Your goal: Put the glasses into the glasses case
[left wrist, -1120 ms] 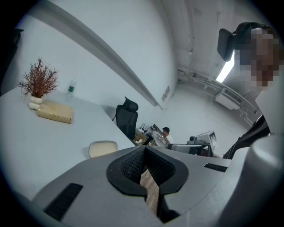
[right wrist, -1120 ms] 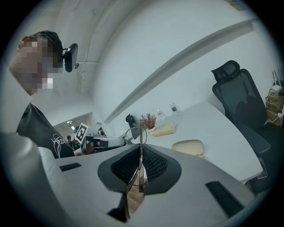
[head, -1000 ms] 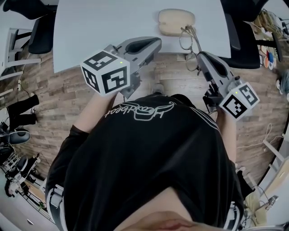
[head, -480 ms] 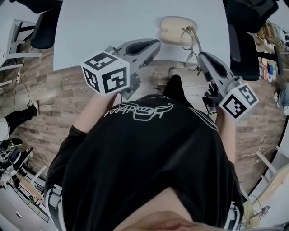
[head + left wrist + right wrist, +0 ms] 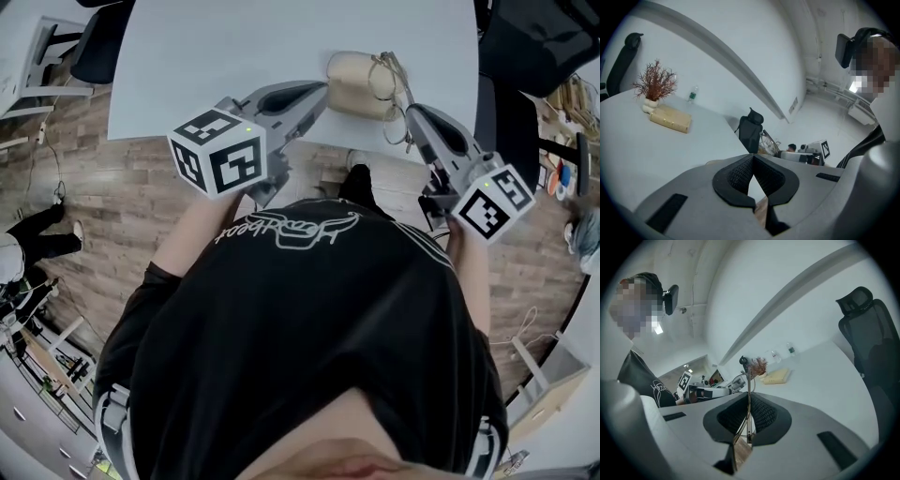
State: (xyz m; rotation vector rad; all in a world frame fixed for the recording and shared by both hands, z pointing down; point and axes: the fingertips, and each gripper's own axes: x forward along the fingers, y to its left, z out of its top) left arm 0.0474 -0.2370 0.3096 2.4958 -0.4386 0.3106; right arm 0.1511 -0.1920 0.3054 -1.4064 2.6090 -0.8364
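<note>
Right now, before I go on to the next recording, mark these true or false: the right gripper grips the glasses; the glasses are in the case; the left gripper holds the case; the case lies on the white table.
1. The right gripper has its fingers clamped on the glasses. True: a temple arm runs between them.
2. The glasses are already inside the glasses case. False: they are held in the right gripper's fingers, outside the case.
3. The left gripper holds the glasses case. False: its fingers are together with nothing between them.
4. The glasses case lies on the white table. True: it lies near the table's front edge.
</note>
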